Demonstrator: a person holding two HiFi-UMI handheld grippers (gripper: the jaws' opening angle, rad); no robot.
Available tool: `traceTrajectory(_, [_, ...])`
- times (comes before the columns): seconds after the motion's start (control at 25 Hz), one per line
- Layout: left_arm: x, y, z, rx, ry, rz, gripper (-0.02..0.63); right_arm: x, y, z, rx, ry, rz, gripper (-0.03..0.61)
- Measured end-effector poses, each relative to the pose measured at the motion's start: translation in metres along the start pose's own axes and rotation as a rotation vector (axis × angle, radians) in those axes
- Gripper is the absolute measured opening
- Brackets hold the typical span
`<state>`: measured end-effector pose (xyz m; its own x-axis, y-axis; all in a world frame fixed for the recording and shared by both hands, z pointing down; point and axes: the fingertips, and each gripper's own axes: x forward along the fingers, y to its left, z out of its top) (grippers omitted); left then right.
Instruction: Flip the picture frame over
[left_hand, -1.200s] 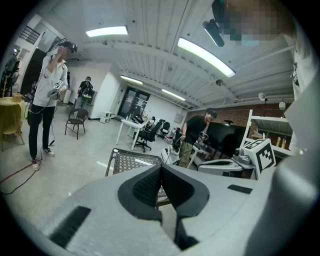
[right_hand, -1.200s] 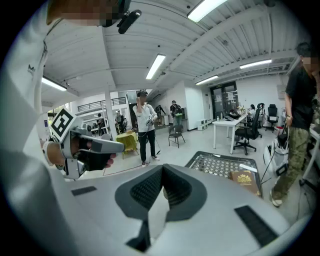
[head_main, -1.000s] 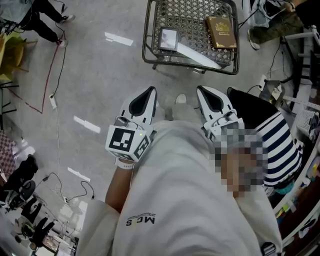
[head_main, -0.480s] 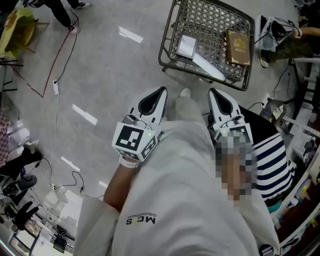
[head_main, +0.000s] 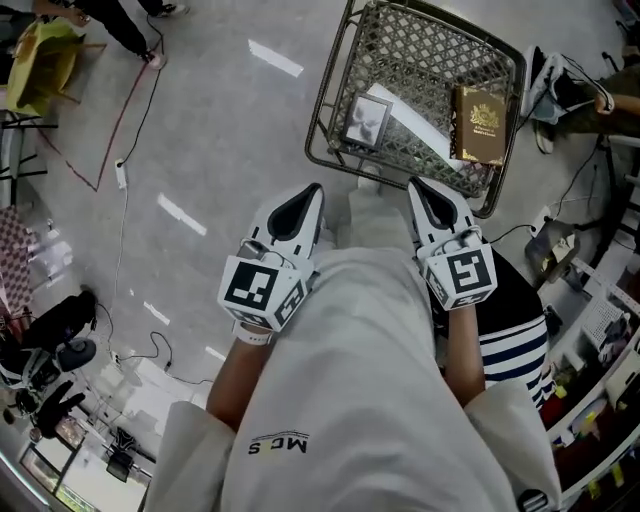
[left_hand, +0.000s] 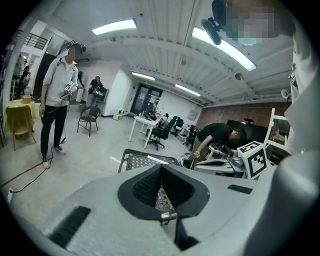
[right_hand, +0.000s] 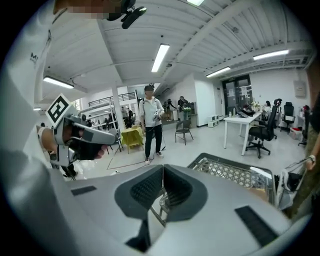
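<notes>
Lighting evenly from long white ceiling strip lights (left_hand: 224, 47), throwing pale glare streaks across the glossy grey concrete floor (head_main: 200, 120), casting only faint shadows. Bending hard toward black round edges in both gripper views, softening the near grey left gripper (left_hand: 161, 172).

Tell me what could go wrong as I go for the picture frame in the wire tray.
1. The left gripper and right gripper are both shut; arriving that way could shove the picture frame.
2. The frame sits by the wire tray's raised rim, where fingers may snag.
3. A white strip lies beside it and could be knocked in the flip.
</notes>
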<state>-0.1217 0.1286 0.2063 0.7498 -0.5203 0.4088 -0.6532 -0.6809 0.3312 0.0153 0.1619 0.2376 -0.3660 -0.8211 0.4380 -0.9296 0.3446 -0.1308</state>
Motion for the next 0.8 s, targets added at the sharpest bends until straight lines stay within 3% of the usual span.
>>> traceTrajectory(0.36, [0.068,-0.01,0.01,-0.032,0.059,0.085,0.025,0.045,-0.047,-0.006,-0.008,0.034,0.191,0.018])
traceTrajectory(0.8, [0.107,0.017,-0.005,-0.098,0.097,0.123,0.025,0.097,-0.062,-0.031,-0.076,0.134,0.299,0.018])
